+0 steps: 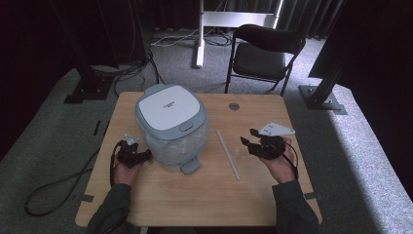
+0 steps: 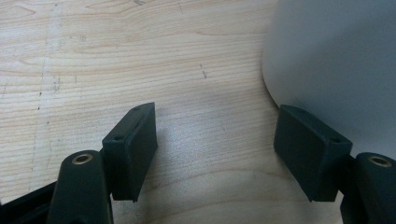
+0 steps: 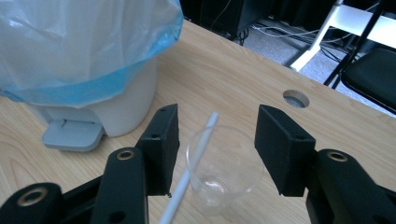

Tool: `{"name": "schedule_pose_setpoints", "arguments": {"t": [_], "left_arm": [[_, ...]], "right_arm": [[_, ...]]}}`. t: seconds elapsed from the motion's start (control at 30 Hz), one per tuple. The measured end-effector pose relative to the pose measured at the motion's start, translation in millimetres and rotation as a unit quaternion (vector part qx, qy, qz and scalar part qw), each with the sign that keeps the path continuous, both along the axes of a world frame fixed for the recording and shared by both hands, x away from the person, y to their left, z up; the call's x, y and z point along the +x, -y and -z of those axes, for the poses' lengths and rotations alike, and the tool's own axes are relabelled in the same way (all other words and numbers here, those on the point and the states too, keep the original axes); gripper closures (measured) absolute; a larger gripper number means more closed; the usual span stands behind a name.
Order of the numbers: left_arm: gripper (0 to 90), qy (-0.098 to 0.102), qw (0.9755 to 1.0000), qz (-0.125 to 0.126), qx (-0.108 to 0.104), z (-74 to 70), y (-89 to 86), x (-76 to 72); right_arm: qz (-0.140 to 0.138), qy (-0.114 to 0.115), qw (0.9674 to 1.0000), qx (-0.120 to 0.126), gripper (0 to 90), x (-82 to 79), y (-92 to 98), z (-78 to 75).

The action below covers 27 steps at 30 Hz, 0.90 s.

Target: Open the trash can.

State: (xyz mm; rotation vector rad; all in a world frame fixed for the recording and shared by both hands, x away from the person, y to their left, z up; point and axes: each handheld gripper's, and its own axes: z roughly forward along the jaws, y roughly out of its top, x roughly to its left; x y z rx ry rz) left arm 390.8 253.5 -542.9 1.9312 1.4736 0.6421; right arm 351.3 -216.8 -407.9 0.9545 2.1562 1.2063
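From the high view, the pedal bin point(image 1: 171, 127) sits on the left half of the wooden table point(image 1: 204, 195), lid down, and it is our landmark. The left gripper point(image 1: 144, 156) rests just beside the bin's left flank, while the right gripper point(image 1: 247, 138) is well off to the bin's right, with the white straw point(image 1: 228, 154) lying flat on the table between bin and gripper. Over to the left gripper view: the left gripper point(image 2: 215, 144) stands wide apart, nothing between the jaws, one pad right up against the bin's pale wall point(image 2: 336, 65). Now the right gripper view: the right gripper point(image 3: 215, 144) straddles a clear plastic cup point(image 3: 224, 168), pads not pressing it, so released; the straw point(image 3: 191, 170) runs alongside the cup, and the bin point(image 3: 93, 70) with its blue-edged bag stands beyond to the left.
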Motion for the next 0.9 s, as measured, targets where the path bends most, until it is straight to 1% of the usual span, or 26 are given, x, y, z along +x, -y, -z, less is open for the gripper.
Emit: {"name": "schedule_pose_setpoints", "arguments": {"t": [0.07,0.17,0.3,0.43,0.53,0.67,0.73,0.9], "left_arm": [[30.2,0.0,1.0,0.0,0.0,0.0,0.0,0.0],[30.2,0.0,1.0,0.0,0.0,0.0,0.0,0.1],[30.2,0.0,1.0,0.0,0.0,0.0,0.0,0.1],[30.2,0.001,1.0,0.0,-0.001,0.1,0.0,0.2],[30.2,0.001,1.0,0.0,-0.001,0.1,0.0,0.2],[30.2,0.001,1.0,0.0,0.0,0.1,0.0,0.2],[30.2,0.001,1.0,0.0,0.0,0.1,0.0,0.2],[30.2,0.001,1.0,0.0,-0.001,0.1,0.0,0.2]], "right_arm": [[-0.002,0.0,1.0,0.001,49.3,0.1,-1.1,-0.8],[-0.009,0.003,0.9999,0.007,53.0,0.7,-4.5,-4.3],[-0.018,0.007,0.9998,0.006,57.0,0.6,-8.2,-8.4],[-0.027,0.007,0.9996,0.008,59.1,-0.8,-10.4,-12.2],[-0.031,0.012,0.9994,0.01,61.2,-2.3,-10.2,-14.7],[-0.035,0.006,0.9993,0.013,63.7,-1.7,-9.8,-18.1],[-0.037,0.005,0.9992,0.011,65.0,-1.8,-10.1,-19.6],[-0.037,0.006,0.9992,0.014,66.8,-2.1,-11.9,-23.6]]}}
